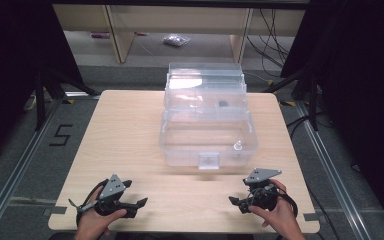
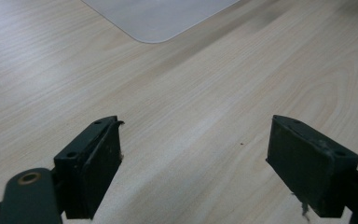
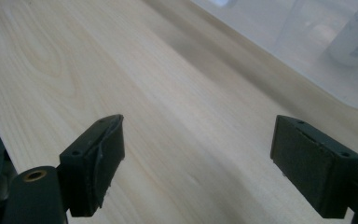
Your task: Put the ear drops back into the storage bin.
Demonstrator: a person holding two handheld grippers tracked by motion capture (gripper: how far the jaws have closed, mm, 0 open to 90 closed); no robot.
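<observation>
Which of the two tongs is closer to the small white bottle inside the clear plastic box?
The right tongs. The small white bottle stands in the near right corner of the clear plastic box; the left tongs are farther away.

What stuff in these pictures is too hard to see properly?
- Small dark thing in the clear box's upper tray, high view: too small to tell what it is.
- Little white bottle in the lower tub: tiny in the high view; blurred and cut off by the edge in the right gripper view.
- Bag on the floor, high view: its contents are too small to make out.
</observation>
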